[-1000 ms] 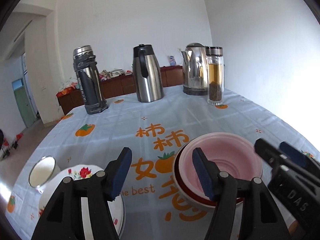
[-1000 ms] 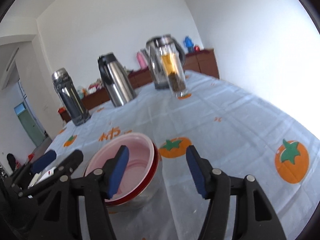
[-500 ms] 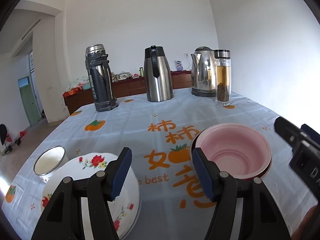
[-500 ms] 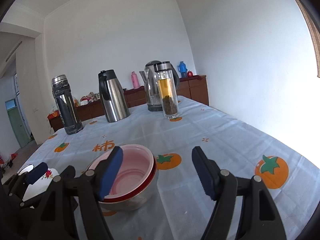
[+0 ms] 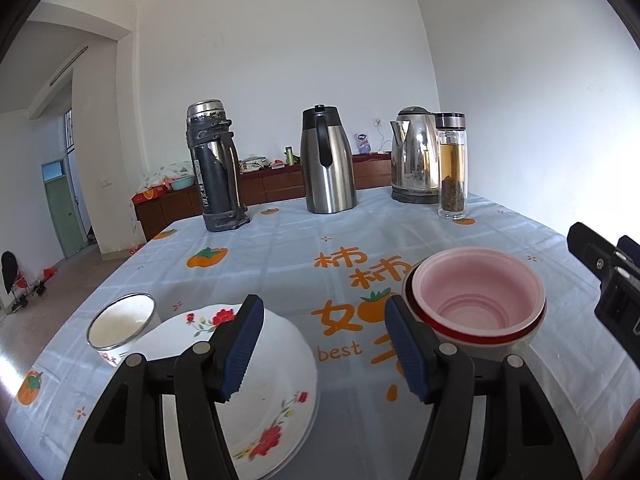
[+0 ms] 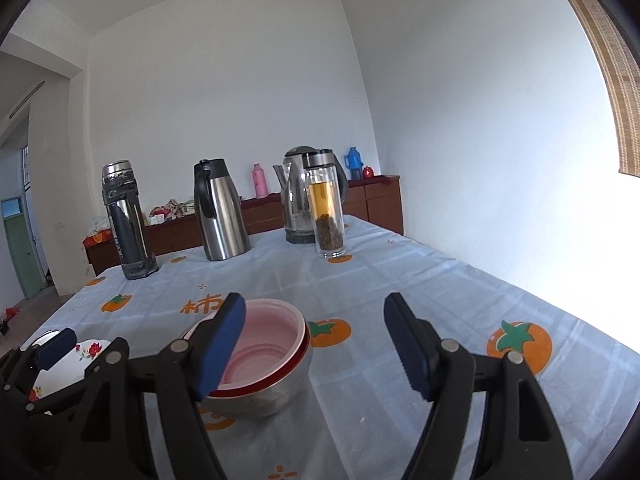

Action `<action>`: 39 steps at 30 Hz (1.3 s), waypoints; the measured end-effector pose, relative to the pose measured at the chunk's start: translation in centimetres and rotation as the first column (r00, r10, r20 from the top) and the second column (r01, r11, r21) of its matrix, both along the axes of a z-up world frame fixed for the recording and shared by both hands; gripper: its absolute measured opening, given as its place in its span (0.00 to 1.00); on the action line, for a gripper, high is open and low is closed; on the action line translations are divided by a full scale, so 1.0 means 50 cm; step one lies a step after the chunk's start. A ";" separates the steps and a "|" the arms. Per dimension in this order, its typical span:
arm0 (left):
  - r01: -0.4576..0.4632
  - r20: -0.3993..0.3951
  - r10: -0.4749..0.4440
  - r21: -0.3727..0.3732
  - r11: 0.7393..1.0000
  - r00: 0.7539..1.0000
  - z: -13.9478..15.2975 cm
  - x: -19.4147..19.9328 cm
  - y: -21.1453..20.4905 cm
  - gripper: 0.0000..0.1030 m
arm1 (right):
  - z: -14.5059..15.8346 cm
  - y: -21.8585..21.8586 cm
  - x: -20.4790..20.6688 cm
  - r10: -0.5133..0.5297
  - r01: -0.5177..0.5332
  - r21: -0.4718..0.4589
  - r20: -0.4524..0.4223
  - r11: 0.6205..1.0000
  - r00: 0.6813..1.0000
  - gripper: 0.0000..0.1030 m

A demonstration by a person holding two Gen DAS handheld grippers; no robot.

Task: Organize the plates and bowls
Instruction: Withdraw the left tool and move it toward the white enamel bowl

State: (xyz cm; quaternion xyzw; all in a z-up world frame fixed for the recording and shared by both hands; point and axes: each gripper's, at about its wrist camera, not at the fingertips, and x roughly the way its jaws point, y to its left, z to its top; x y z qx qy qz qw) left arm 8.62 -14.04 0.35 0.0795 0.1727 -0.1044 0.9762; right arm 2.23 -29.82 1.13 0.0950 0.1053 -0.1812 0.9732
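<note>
On the persimmon-print blue tablecloth [image 5: 280, 248], I see both the left gripper [image 5: 324, 346] and the right gripper [image 6: 316, 344] gaping, empty, flanking the stacked pink-in-red bowls [image 5: 476, 300]; right jaws just widened.

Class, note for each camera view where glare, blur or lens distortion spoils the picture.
Right wrist view: the window side is blown out white over the tablecloth edge. Left wrist view: the right wall glares softly; the plate blurs. Both: walls bow, corners go black.

Clothed table [image 5: 280, 264] bears stacked bowls [image 5: 476, 304], floral plate [image 5: 276, 380], mug [image 5: 120, 324].
</note>
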 end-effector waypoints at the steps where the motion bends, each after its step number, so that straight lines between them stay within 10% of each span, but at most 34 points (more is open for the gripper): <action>1: -0.002 0.003 0.002 0.000 1.000 1.000 0.000 -0.003 0.005 0.63 | 0.000 0.001 -0.003 -0.003 0.003 0.002 0.000 1.000 1.000 0.71; 39: -0.127 0.029 0.128 -0.042 0.991 0.991 0.030 0.052 0.269 0.63 | -0.002 0.264 0.034 0.221 -0.218 0.082 -0.019 0.972 0.975 0.71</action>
